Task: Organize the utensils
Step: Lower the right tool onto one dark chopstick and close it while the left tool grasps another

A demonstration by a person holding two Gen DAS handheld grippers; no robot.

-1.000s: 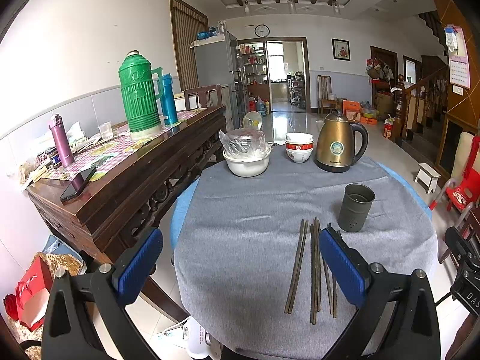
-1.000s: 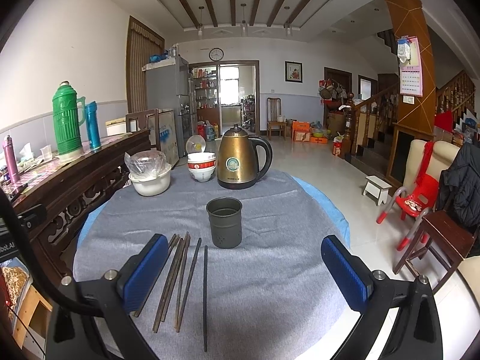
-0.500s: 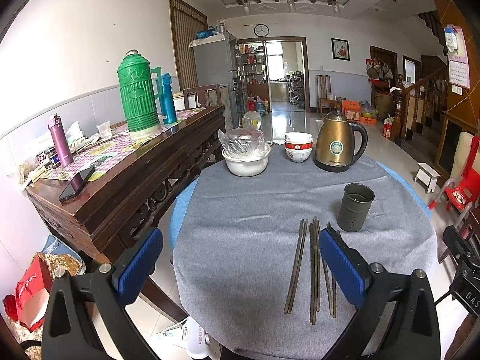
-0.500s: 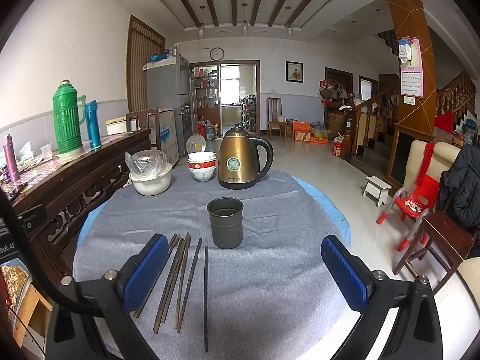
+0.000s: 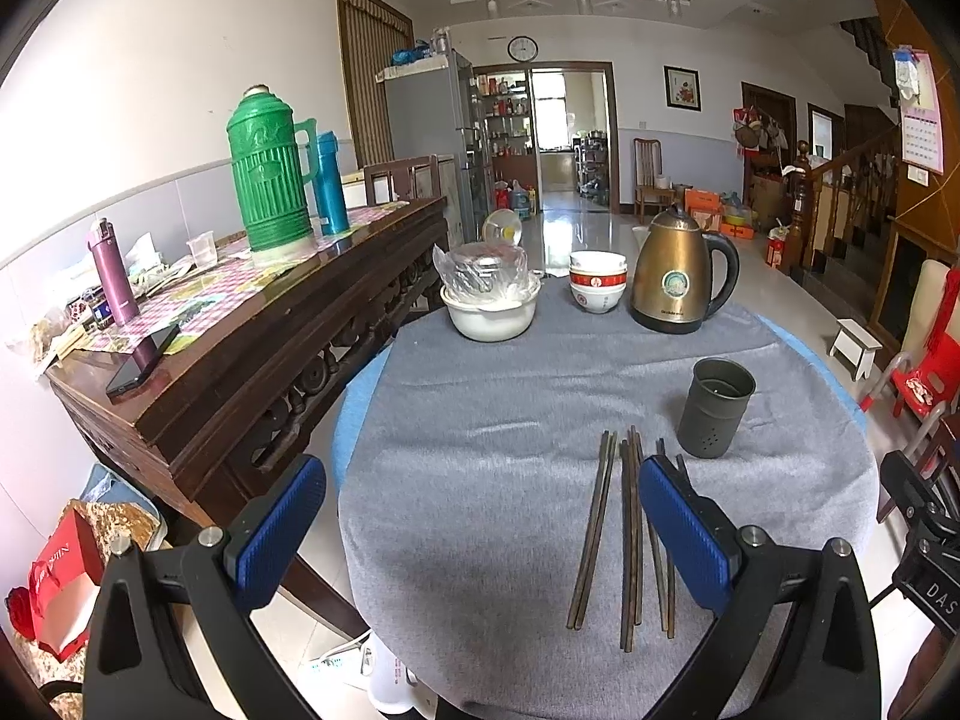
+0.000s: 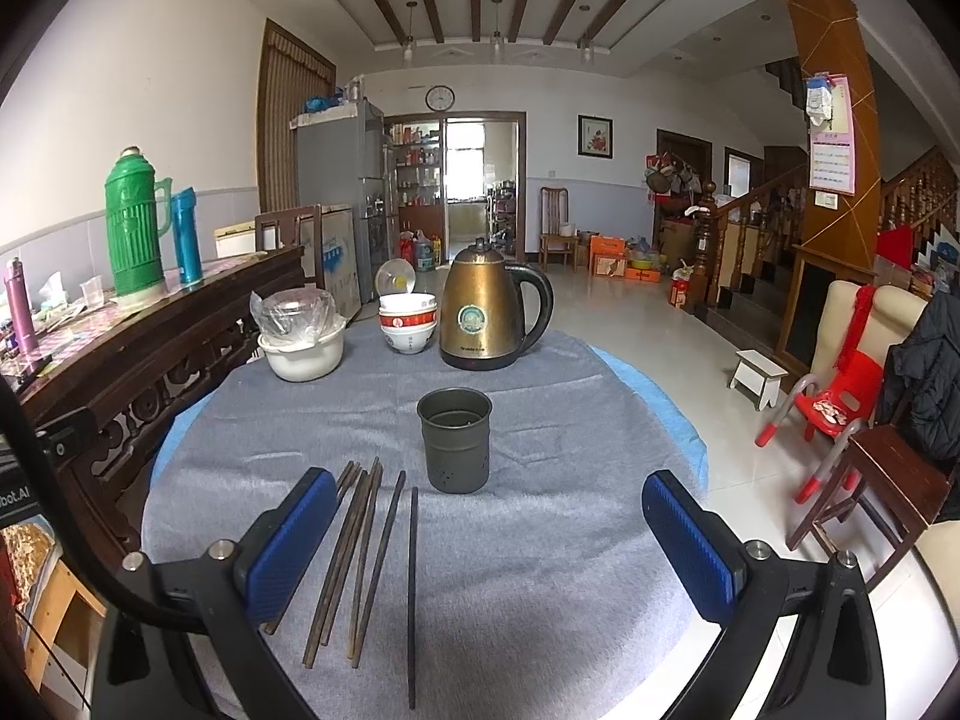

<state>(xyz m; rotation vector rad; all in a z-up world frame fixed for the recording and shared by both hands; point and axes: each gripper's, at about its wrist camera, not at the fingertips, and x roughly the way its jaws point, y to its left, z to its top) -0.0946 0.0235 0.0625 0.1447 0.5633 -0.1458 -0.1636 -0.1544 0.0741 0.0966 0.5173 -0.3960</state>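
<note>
Left gripper (image 5: 480,531) spread, empty — chopsticks (image 5: 624,540) beneath right finger, right gripper (image 6: 492,540) spread, holder (image 6: 454,441) ahead

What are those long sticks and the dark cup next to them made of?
The chopsticks look like dark wood or bamboo, dull brown with faint streaks, though I can't be sure. The cup looks like matte grey metal: thin rim, small drain holes near its bottom. Painted plastic is possible too.
</note>
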